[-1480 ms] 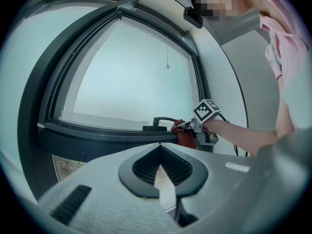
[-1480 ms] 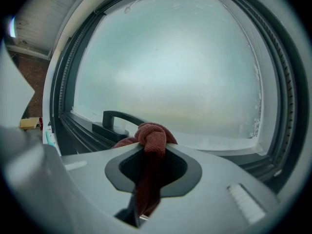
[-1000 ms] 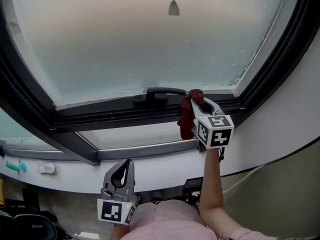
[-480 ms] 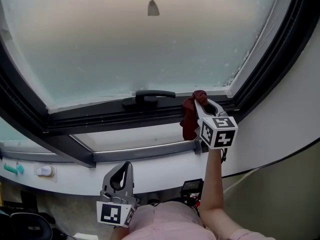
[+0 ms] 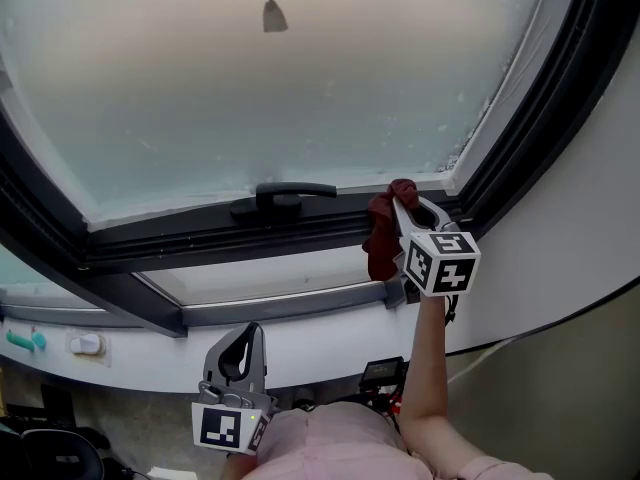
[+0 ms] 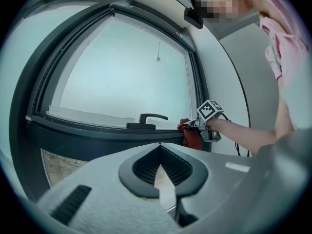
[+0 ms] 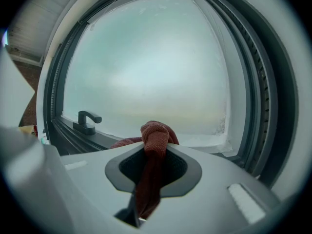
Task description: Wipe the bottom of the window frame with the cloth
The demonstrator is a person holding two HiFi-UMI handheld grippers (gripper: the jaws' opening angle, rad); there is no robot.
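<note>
A dark red cloth point(image 5: 383, 236) is pinched in my right gripper point(image 5: 403, 202), bunched at the tips and hanging down beside the jaws. It rests against the bottom of the dark window frame point(image 5: 200, 230), near its right corner and just right of the black handle point(image 5: 282, 197). In the right gripper view the cloth point(image 7: 153, 150) runs between the shut jaws, with the handle point(image 7: 87, 122) off to the left. My left gripper point(image 5: 245, 352) hangs low near the person's body, jaws shut with nothing between them; its own view shows the cloth point(image 6: 192, 136) far off.
Frosted glass point(image 5: 300, 88) fills the frame, with a small pull point(image 5: 273, 13) hanging at the top. A white sill point(image 5: 300, 333) lies below, a white wall point(image 5: 560, 258) to the right. A cable point(image 5: 520, 333) runs along the wall. Small items point(image 5: 85, 344) sit at the lower left.
The right gripper with the cloth has slid a little to the right along the bottom of the frame, away from the handle. The left gripper has stayed put.
</note>
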